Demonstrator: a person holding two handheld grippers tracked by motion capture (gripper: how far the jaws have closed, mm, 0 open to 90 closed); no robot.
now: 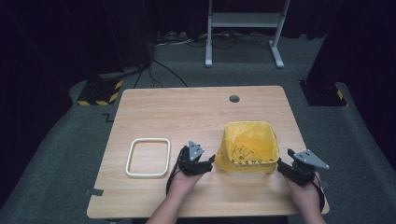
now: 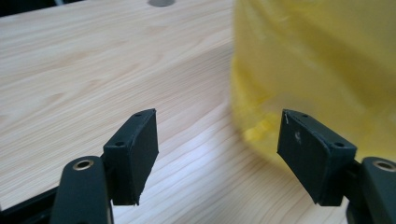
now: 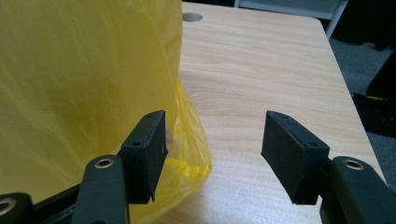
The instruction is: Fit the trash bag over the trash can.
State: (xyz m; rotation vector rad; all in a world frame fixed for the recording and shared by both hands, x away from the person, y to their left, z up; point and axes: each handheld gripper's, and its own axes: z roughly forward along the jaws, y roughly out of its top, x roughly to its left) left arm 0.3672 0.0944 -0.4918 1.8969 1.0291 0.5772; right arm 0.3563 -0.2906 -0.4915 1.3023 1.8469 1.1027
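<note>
Left tool [image 1: 200,164] and right tool [image 1: 290,169] low at the near edge of the bench [image 1: 187,112], both with jaws apart and nothing between the pads. Yellow bag [image 1: 250,140] standing over a small bin between them — just beside each tool, not gripped. White frame [image 1: 148,157] flat at the left, apart from all. Possible trouble: thin plastic slipping from the pads, or tearing under a hard pinch; a one-sided pull likely to tip the light bin. Bag wall near the right pad [image 2: 306,156] of the left tool.
</note>
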